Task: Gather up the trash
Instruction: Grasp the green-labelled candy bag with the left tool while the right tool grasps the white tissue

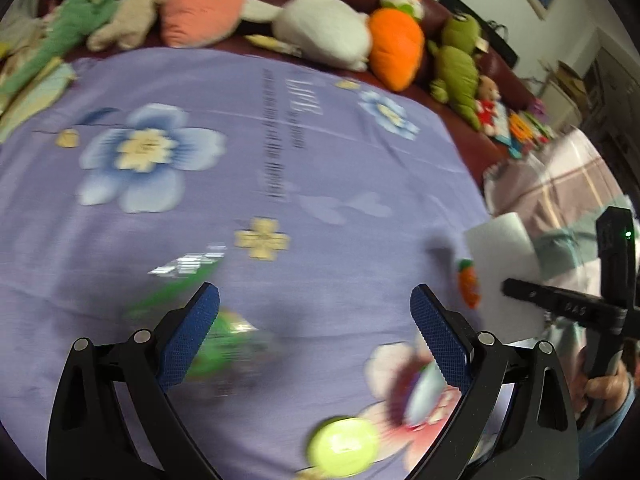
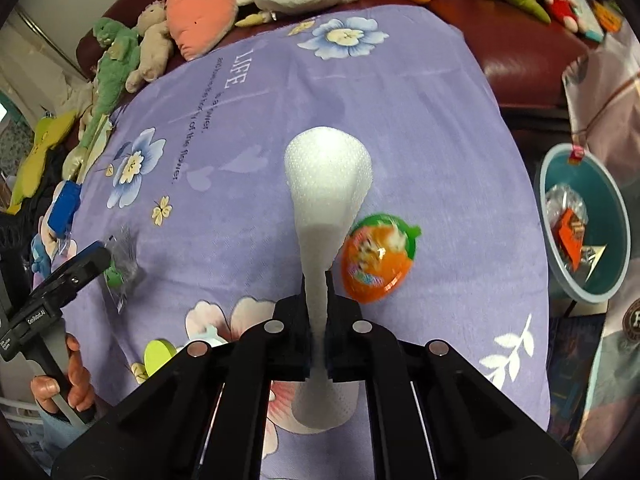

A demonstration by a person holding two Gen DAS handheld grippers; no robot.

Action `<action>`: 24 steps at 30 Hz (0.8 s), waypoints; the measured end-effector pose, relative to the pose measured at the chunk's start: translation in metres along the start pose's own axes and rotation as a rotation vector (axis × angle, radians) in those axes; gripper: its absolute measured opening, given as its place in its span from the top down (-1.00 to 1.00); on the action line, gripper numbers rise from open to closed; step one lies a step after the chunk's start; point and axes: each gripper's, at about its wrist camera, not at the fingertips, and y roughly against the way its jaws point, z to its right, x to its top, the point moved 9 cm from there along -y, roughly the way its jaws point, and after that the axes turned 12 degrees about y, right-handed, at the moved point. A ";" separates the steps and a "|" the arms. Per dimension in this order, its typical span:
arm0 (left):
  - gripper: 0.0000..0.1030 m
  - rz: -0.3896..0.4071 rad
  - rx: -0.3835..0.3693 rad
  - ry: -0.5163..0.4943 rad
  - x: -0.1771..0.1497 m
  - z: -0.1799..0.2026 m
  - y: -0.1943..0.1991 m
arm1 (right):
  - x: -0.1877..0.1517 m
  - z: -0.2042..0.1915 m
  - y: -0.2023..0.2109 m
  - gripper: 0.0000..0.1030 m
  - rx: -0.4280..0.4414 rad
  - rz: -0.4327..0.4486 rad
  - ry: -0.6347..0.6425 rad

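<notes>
Left wrist view: left gripper (image 1: 315, 308) hovers over the purple flowered cloth (image 1: 320, 160), jaws spread wide, nothing between them. A blurred green wrapper (image 1: 224, 344) lies on the cloth just beside the left blue pad (image 1: 188, 336). A yellow-green round lid (image 1: 344, 446) sits near the lower edge, between the gripper arms; a pale blurred item (image 1: 424, 394) lies next to the right pad. At right, the white paper (image 1: 504, 264) is seen side-on with the right gripper's black body behind it. Plush toys (image 1: 320, 24) line the dark red sofa (image 1: 480, 140) beyond the cloth. Right wrist view: right gripper (image 2: 319, 312) has its jaws pressed together, pinching the white paper (image 2: 326, 184), which stands up and flares into a rounded top. An orange carrot-shaped packet (image 2: 376, 258) lies on the cloth just right of the paper. The teal bin (image 2: 556, 248) at far right, off the cloth, holds wrappers (image 2: 570, 228). At left, the left gripper (image 2: 102, 258) is just beside a clear wrapper with green (image 2: 122, 268).
</notes>
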 end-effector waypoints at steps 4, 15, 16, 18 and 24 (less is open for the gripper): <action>-0.87 -0.003 0.076 0.019 -0.002 -0.038 0.001 | 0.004 -0.008 -0.008 0.91 0.024 -0.011 0.009; -0.71 -0.063 0.136 0.036 -0.023 -0.060 -0.033 | -0.002 -0.011 -0.013 0.90 0.047 -0.033 0.003; -0.44 -0.061 0.134 0.036 -0.023 -0.059 -0.033 | -0.002 -0.009 -0.012 0.90 0.046 -0.030 0.000; -0.11 -0.047 0.153 0.033 -0.021 -0.058 -0.033 | -0.001 -0.004 -0.010 0.90 0.045 -0.026 -0.007; -0.04 -0.035 0.115 0.078 -0.019 -0.051 -0.029 | -0.006 0.006 -0.011 0.90 0.053 -0.022 -0.034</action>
